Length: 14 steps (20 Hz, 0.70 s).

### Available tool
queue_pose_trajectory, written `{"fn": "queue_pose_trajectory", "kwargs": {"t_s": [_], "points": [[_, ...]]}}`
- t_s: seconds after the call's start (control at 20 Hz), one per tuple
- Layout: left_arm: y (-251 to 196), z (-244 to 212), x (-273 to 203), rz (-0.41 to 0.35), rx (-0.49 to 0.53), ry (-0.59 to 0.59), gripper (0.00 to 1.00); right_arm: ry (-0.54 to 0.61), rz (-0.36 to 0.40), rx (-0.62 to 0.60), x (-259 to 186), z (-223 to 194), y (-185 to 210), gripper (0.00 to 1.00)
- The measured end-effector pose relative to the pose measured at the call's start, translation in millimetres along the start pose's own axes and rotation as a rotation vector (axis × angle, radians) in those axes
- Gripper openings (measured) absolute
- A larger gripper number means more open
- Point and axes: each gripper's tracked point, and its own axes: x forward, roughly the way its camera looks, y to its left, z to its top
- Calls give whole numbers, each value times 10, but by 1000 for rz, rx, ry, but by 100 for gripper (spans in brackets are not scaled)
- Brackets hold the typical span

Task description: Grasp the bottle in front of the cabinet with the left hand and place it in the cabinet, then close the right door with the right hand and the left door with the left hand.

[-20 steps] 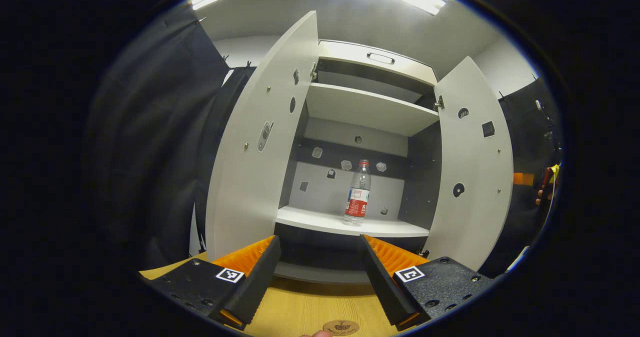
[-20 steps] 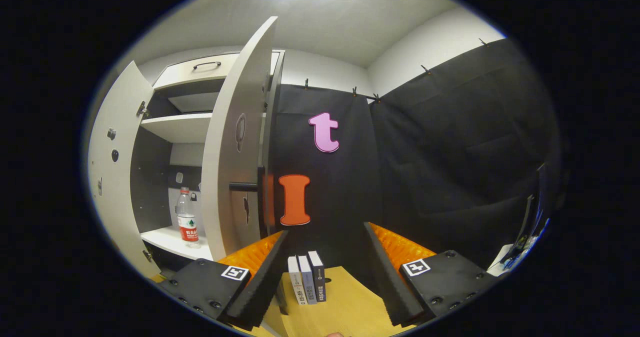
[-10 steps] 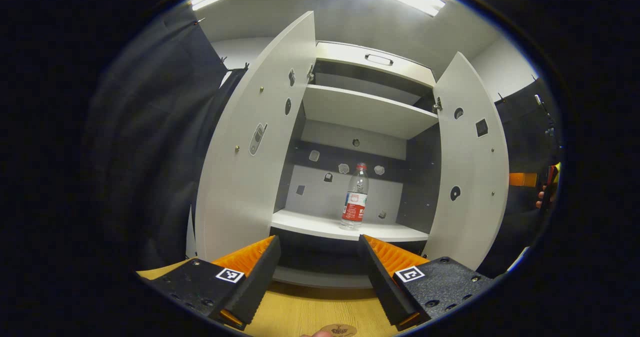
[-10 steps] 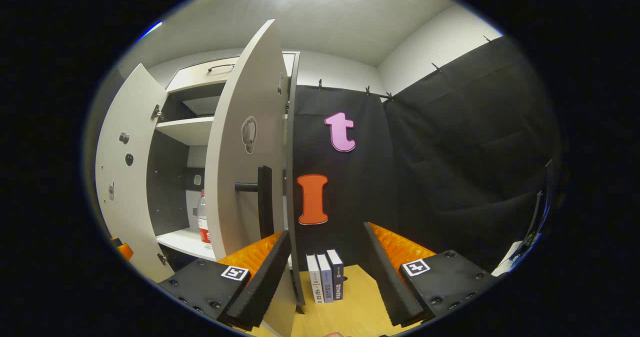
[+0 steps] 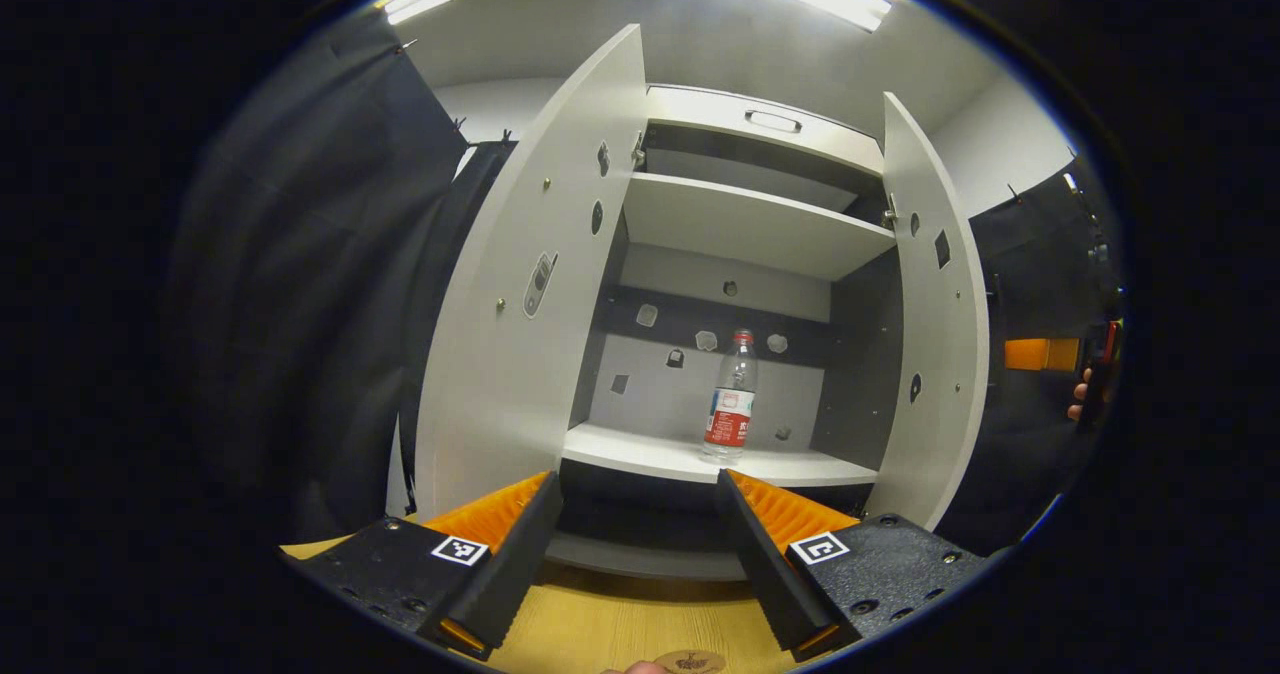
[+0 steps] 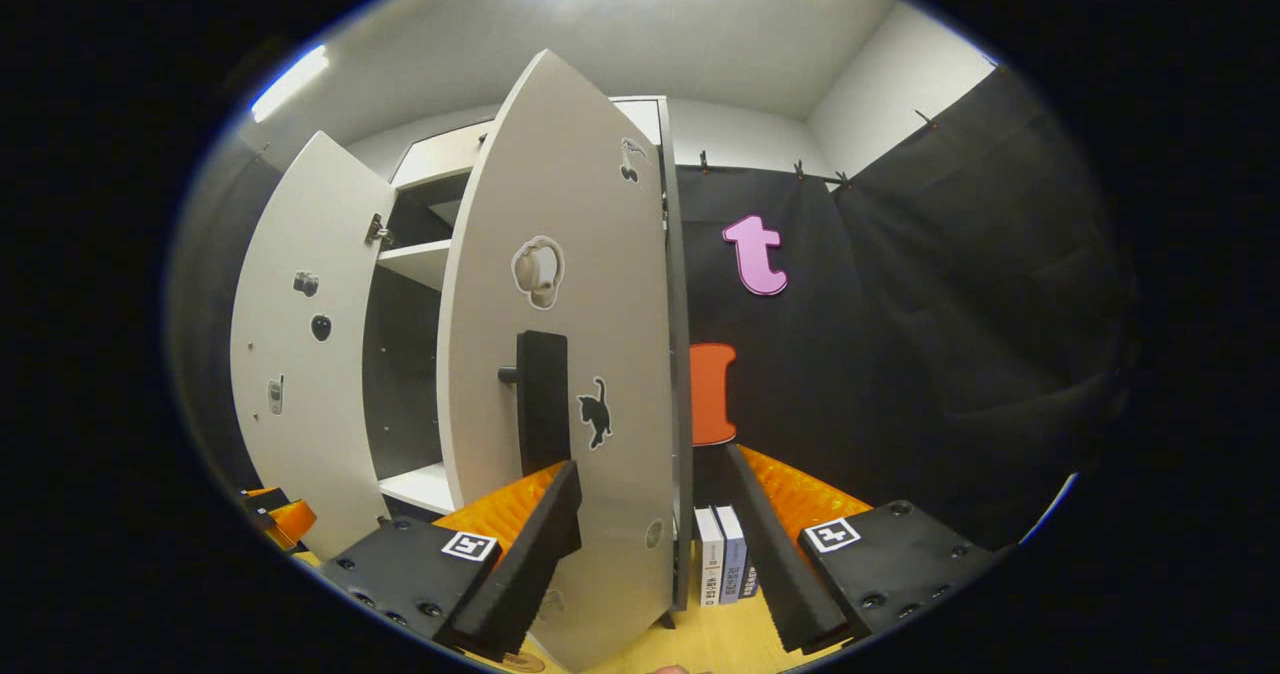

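At the bottom of the left gripper view, the left gripper (image 5: 637,554) is spread wide with nothing between its fingers, low over the pale wooden tabletop (image 5: 620,624). Beyond it, at centre frame, the clear plastic bottle with a red label and red cap (image 5: 731,410) stands upright on the lower white shelf (image 5: 640,454) of the white two-door cabinet (image 5: 760,134), so the placing step looks finished. The left white door (image 5: 530,284) stands wide open at centre left.

In the right gripper view, the right gripper (image 6: 650,544) is likewise parted and empty at the bottom, its fingers straddling the lower edge of the right white door (image 6: 570,354), which stands partly swung, with a black bar handle (image 6: 540,399) at mid-height. Closing this door appears to be the step in hand. Next it needs a steady push on the panel until flush, then the left door. Small upright books (image 6: 725,564) stand behind on the table.
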Motion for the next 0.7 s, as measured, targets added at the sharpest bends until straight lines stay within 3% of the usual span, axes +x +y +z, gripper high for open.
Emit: {"fn": "queue_pose_trajectory", "kwargs": {"t_s": [0.25,0.7], "points": [[91,3,-30,26,8,1,94,43,45,14,153,-171,177,96],[299,57,-138,82,9,-7,94,62,172,16,441,-328,834,95]]}}
